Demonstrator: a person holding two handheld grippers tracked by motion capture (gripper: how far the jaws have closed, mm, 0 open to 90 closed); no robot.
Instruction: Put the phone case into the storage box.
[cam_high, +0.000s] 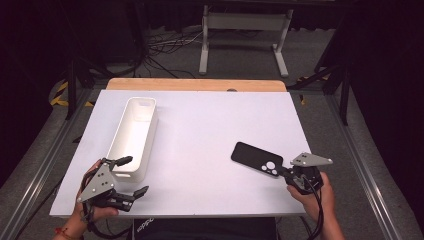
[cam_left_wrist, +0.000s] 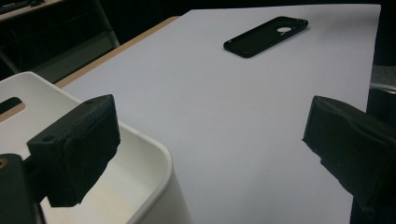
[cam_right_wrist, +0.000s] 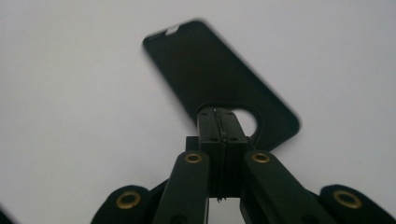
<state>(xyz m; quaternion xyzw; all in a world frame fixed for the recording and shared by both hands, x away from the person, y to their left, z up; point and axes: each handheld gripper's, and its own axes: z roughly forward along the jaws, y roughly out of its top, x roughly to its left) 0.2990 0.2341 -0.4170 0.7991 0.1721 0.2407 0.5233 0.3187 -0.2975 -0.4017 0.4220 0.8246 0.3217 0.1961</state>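
Note:
A black phone case (cam_high: 252, 157) lies flat on the white table top (cam_high: 200, 125), right of the middle, camera cutout toward the person. My right gripper (cam_high: 281, 171) reaches it from the near right. In the right gripper view its jaws are pressed together at the cutout's rim (cam_right_wrist: 217, 112), shut on that end of the phone case (cam_right_wrist: 210, 70). My left gripper (cam_high: 136, 175) rests at the near left corner with its jaws wide apart and nothing between them (cam_left_wrist: 210, 140). One jaw sits over the near end of a white bin (cam_left_wrist: 159, 149). The phone case (cam_left_wrist: 264, 36) lies far across the table.
The long white bin (cam_high: 135, 132) stands lengthwise on the table's left side, with nothing visible inside. A wooden strip (cam_high: 195, 84) runs along the table's far edge. Beyond it are cables and a white stand (cam_high: 245, 35) on the floor.

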